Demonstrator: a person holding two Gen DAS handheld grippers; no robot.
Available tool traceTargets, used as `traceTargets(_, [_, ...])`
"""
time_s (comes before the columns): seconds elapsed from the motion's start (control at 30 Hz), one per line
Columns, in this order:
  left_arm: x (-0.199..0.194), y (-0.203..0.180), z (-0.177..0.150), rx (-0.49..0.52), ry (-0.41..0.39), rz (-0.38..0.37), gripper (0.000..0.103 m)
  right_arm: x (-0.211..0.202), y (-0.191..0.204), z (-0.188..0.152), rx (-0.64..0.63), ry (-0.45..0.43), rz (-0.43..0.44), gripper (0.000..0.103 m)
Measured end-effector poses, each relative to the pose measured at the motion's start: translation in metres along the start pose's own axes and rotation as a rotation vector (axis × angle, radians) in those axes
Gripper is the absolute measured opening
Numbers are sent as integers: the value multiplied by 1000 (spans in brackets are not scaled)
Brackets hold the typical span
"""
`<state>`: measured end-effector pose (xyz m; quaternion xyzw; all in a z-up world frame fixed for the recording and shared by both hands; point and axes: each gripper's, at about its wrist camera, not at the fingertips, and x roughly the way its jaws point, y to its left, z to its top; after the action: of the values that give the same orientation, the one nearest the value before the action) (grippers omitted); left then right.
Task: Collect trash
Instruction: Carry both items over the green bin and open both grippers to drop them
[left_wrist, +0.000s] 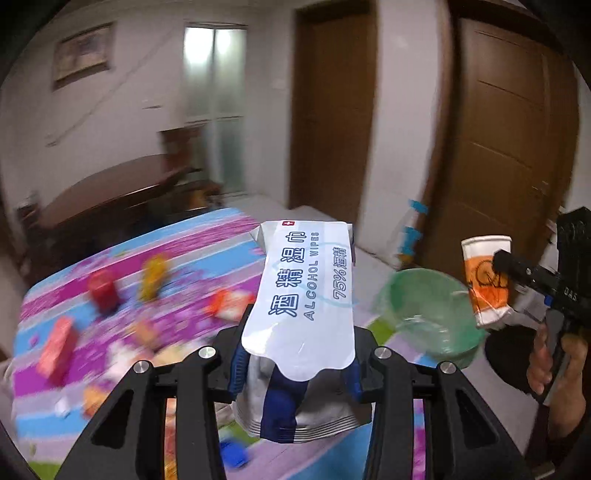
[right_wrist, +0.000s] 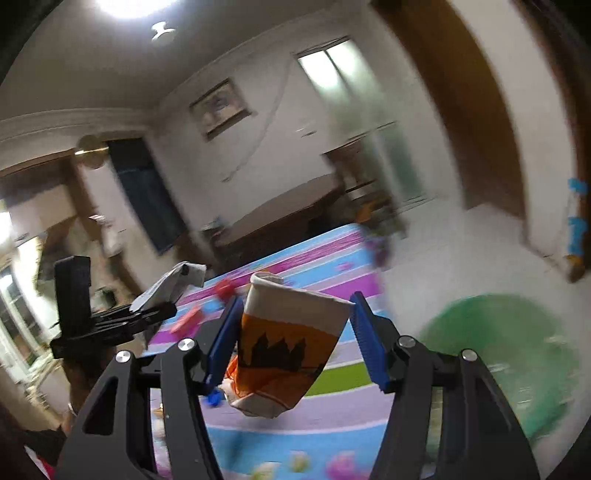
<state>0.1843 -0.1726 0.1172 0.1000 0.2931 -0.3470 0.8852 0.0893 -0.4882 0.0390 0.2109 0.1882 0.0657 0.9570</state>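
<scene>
My left gripper is shut on a white and blue alcohol wipes packet, which sticks out forward between the blue pads above the table. In the right wrist view, my right gripper is shut on a crumpled orange and white paper cup. That cup and the right gripper also show at the right of the left wrist view, next to a green bin. The left gripper with its packet shows at the left of the right wrist view. The green bin lies low on the right.
A table with a striped pink and blue cloth carries several blurred bits of litter, among them a red box and a yellow packet. A person's hand holds the right gripper's handle. A dark wooden table and brown doors stand behind.
</scene>
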Motion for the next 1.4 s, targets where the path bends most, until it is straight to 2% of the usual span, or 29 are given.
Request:
traceTargets(0.1, [42, -44, 21, 62, 33, -53, 43, -17, -28, 10, 6, 1, -88, 57])
traceTargets(0.27, [123, -128, 45, 143, 120, -151, 43, -27, -83, 23, 39, 79, -232, 57])
traceTargets(0.43, [196, -193, 45, 191, 203, -200, 43, -16, -121, 23, 56, 170, -328, 57])
traceTargets(0.5, [222, -211, 39, 194, 235, -207, 43, -6, -133, 19, 76, 211, -335, 57])
traceTargets(0.63, [265, -230, 23, 201, 287, -199, 43, -2, -152, 7, 78, 270, -358, 57])
traceTargets(0.67, [276, -225, 20, 202, 294, -200, 43, -1, -153, 5, 76, 281, -361, 57])
traceTargets(0.83, [295, -231, 5, 216, 317, -202, 43, 5, -156, 2, 66, 325, -366, 57])
traceTargets(1.17, [305, -233, -8, 217, 328, -202, 43, 16, -161, 8, 60, 364, -368, 57])
traceTargets(1.23, [301, -222, -6, 218, 329, -202, 43, 17, -160, 9, 57, 367, -373, 57])
traceTargets(1.4, [298, -222, -4, 224, 326, -204, 45, 19, -161, 11, 59, 366, -378, 58])
